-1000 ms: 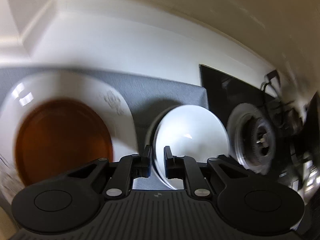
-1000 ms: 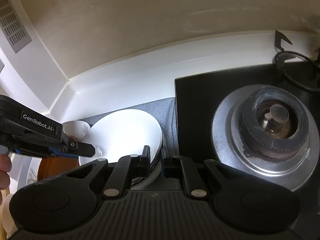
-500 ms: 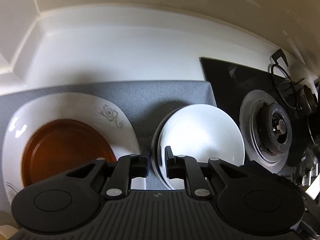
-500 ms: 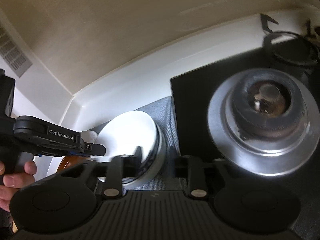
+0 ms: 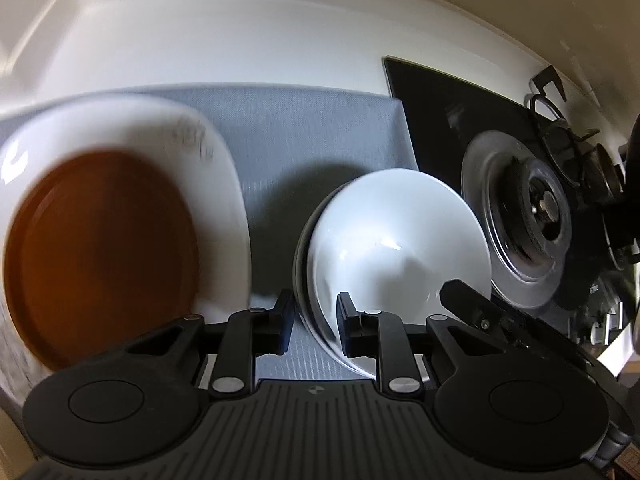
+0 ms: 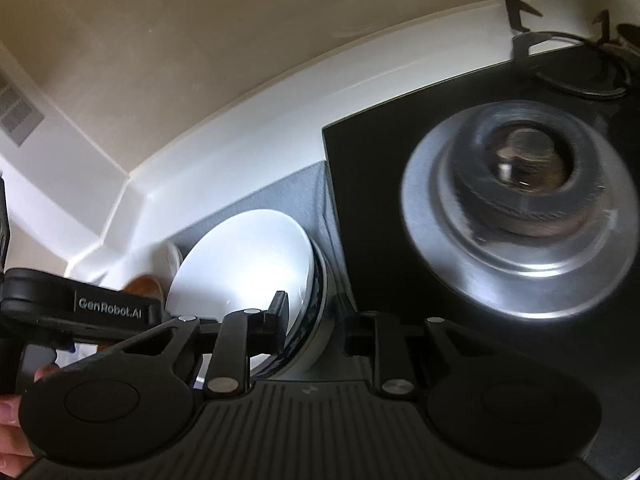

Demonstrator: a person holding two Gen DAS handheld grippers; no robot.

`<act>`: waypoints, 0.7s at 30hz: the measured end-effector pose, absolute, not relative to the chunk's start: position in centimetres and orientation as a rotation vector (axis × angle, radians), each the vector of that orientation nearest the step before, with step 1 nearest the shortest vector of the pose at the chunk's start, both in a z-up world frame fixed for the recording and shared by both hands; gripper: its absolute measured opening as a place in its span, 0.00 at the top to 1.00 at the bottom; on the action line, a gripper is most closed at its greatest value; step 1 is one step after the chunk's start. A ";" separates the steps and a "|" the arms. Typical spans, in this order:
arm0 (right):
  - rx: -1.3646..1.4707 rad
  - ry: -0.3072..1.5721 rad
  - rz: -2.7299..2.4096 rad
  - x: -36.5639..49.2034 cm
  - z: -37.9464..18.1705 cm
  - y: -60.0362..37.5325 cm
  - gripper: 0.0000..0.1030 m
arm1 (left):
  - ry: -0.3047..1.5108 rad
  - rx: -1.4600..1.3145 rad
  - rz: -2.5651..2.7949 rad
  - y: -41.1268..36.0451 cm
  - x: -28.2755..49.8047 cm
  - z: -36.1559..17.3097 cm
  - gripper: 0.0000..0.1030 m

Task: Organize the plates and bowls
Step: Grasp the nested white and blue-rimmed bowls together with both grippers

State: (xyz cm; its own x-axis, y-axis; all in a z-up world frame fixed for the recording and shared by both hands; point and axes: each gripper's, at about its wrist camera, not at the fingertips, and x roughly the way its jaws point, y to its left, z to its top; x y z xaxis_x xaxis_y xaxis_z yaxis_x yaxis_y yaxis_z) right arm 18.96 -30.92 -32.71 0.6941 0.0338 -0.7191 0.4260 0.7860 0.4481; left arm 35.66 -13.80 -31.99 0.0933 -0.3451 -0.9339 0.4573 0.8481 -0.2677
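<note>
Left gripper (image 5: 312, 322): pointed steeply down over the left rim of the white bowl (image 5: 400, 248). Jaws narrowly apart and opening; the rim passes between them, and the pads look to stand clear of it, though the view is too tight to be sure.

Right gripper (image 6: 314, 326): at the bowl's opposite rim, seen in the left view as a black finger reaching in from the lower right. Jaws a little apart and closing, the rim between them; the left finger (image 6: 278, 312) lies inside the bowl, the other outside. Whether the pads press yet cannot be told.

Bowl: white, glossy inside. It sits nested in a second bowl (image 6: 316, 316) with a dark blue band showing at its edge. Both rest on the grey mat (image 5: 312, 128).

Plate (image 5: 216, 184): large, white, with an embossed mark near its rim, on the mat to the left of the bowls, near but apart. A brown dish (image 5: 100, 256) lies on it.

Mat: covers the white tabletop (image 5: 240, 52), its right edge against the black hob (image 6: 360, 200).

Hob: round metal burner (image 6: 520, 224), with a black pan support (image 6: 560, 52) beyond it.

Person's hand (image 6: 10, 436): at the lower left edge of the right view, on the left gripper's handle.
</note>
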 end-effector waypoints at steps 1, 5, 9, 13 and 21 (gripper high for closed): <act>0.636 0.784 -0.230 18.6 -32.8 -30.8 0.75 | 1.340 0.099 -0.596 -13.8 35.3 -32.0 0.77; 0.639 0.782 -0.200 18.2 -33.2 -31.0 0.67 | 1.325 0.132 -0.570 -14.7 34.9 -32.2 0.77; 0.589 0.778 -0.187 18.8 -33.6 -30.9 0.68 | 1.285 0.207 -0.545 -15.9 34.1 -32.6 0.72; 0.610 0.789 -0.203 18.3 -33.4 -31.1 0.75 | 1.280 0.210 -0.511 -16.1 33.2 -32.2 0.73; 0.659 0.737 -0.222 15.1 -31.6 -30.3 0.75 | 1.263 0.228 -0.550 -14.6 31.1 -29.5 0.74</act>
State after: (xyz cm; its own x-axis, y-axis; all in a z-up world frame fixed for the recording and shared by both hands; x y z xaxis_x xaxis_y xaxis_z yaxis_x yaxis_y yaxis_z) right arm 15.12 -30.34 -31.62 0.7280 0.0366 -0.6846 0.4089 0.7784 0.4764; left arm 31.10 -14.64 -29.50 0.1955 -0.2662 -0.9439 0.5101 0.8496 -0.1340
